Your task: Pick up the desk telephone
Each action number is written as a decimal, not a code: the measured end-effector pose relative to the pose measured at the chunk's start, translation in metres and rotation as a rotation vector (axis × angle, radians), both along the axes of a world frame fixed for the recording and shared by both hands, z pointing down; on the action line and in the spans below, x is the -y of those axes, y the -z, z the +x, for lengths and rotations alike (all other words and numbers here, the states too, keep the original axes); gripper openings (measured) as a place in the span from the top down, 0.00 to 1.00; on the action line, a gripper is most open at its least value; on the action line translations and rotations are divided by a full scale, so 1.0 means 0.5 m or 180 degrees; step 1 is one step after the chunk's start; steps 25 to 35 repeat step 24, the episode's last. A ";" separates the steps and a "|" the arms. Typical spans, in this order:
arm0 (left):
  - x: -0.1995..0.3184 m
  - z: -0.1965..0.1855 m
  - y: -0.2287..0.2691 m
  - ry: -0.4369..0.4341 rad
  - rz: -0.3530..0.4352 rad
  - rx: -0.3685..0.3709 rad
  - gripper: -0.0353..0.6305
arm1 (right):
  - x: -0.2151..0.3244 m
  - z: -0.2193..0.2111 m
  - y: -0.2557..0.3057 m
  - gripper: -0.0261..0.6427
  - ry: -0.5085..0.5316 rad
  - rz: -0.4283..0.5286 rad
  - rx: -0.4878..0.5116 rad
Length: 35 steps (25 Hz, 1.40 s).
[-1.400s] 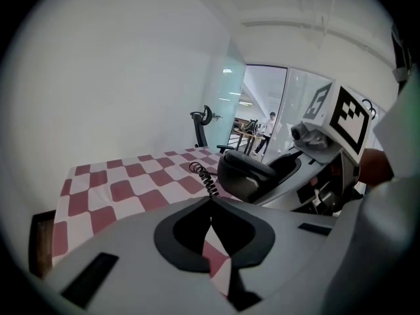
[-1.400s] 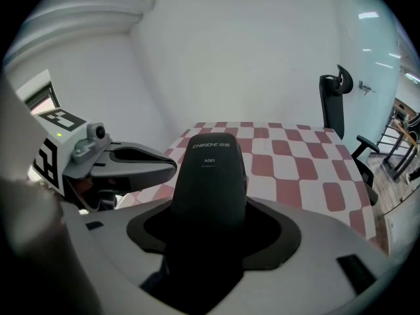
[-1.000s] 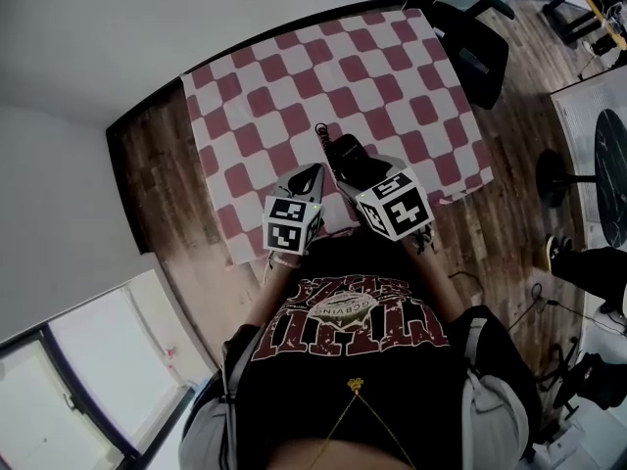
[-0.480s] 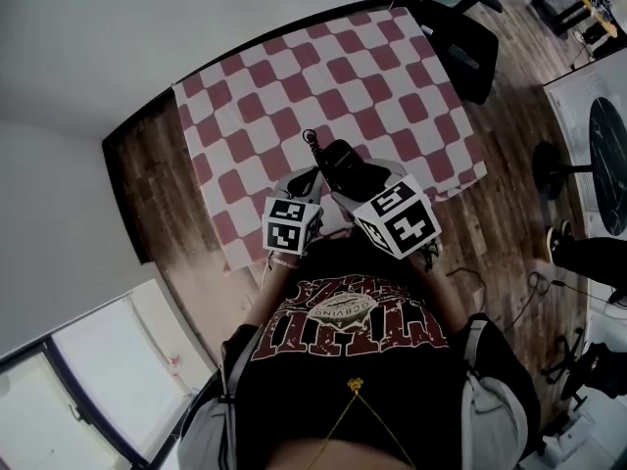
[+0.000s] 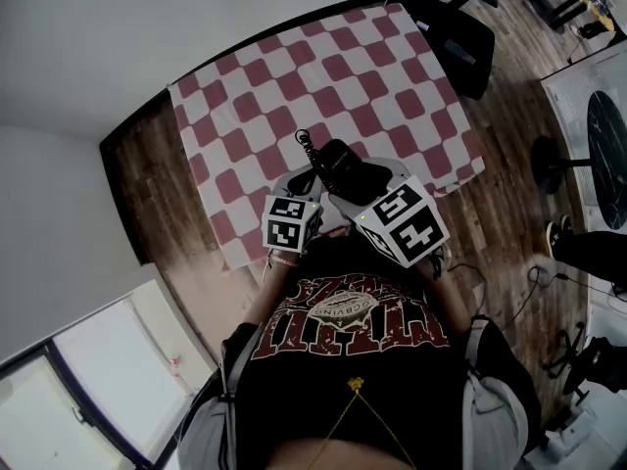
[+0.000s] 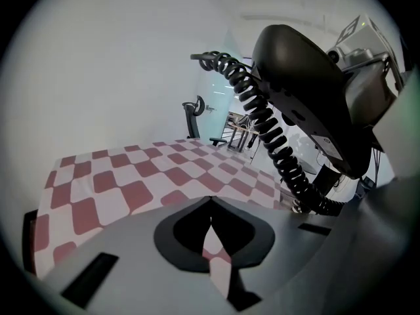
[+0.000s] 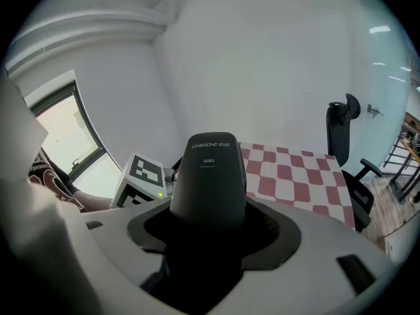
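Presently the right gripper (image 7: 209, 210) pinches the desk telephone (image 7: 209, 169). Its jaws stand wide around the near end of the telephone, with the pads pressed on both sides. The telephone's long axis runs along the jaws, near to far. In the head view it slants from near right to far left, with the rounded, narrower end pointing far left. The shell is black, smooth and matte, and it tapers toward that far end. The face toward the right gripper view carries small pale print near the tip. The left gripper view shows a pale label patch on the downward face. A coiled black cord (image 6: 262, 120) loops past the far end and hangs down on the telephone's left side. The telephone is held in the air over the near edge of the red-and-white checked tablecloth (image 5: 294, 76), clear of the cloth. The left gripper (image 6: 210, 201) sits just left of the telephone, apart from it. Its jaws are pressed together with the tips meeting and nothing between them; only cloth shows through the slit. A black office chair (image 5: 460, 27) stands off the far right corner of the cloth.
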<state>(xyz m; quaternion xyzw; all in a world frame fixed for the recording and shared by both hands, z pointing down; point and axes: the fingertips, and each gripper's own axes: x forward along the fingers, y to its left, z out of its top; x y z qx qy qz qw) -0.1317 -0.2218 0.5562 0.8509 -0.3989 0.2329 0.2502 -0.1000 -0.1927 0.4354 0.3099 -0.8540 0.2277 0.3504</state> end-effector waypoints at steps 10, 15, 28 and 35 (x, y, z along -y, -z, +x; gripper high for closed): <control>-0.002 0.004 -0.009 -0.0010 -0.0024 0.0016 0.94 | 0.000 -0.001 0.003 0.53 0.0054 0.0012 -0.0012; 0.001 0.008 -0.011 -0.0009 -0.0031 0.0023 0.94 | 0.002 0.001 0.005 0.53 0.0073 0.0014 0.0003; 0.009 0.012 -0.016 -0.0010 -0.0050 0.0024 0.94 | 0.010 0.005 0.002 0.53 0.0090 -0.0002 0.0007; 0.009 0.012 -0.016 -0.0010 -0.0050 0.0024 0.94 | 0.010 0.005 0.002 0.53 0.0090 -0.0002 0.0007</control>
